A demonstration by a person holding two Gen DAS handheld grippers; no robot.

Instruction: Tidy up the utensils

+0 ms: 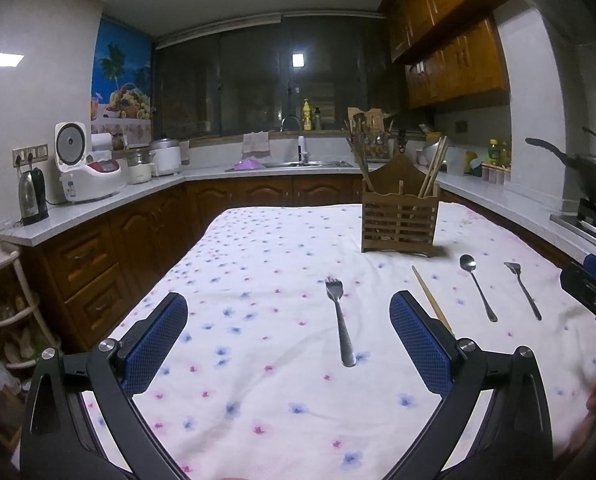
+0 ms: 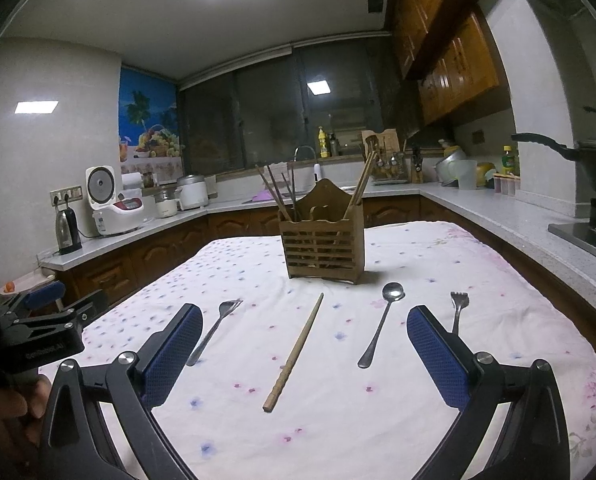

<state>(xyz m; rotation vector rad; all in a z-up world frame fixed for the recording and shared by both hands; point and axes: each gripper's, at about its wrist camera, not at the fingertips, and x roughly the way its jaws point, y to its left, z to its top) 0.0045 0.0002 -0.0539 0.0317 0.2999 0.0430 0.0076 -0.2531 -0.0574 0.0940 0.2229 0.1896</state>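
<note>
On the flowered tablecloth (image 1: 258, 264) lie four utensils in a row: a steel fork (image 1: 340, 320) (image 2: 214, 330), a wooden chopstick (image 1: 432, 300) (image 2: 296, 350), a steel spoon (image 1: 476, 286) (image 2: 382, 322) and a second fork (image 1: 522, 288) (image 2: 457, 310). Behind them stands a slatted wooden utensil holder (image 1: 398, 220) (image 2: 322, 246) with chopsticks in it. My left gripper (image 1: 288, 314) hovers open above the cloth, the first fork between its blue pads. My right gripper (image 2: 304, 326) is open too, framing the chopstick and spoon; nothing is held.
Kitchen counters (image 1: 98, 204) run along the left, back and right, with a kettle (image 1: 33, 197), rice cookers (image 1: 86, 168), a sink (image 1: 298, 164) and a wok on the stove (image 2: 594, 168). A hand (image 2: 6, 408) holds the left gripper's body at the right wrist view's left edge.
</note>
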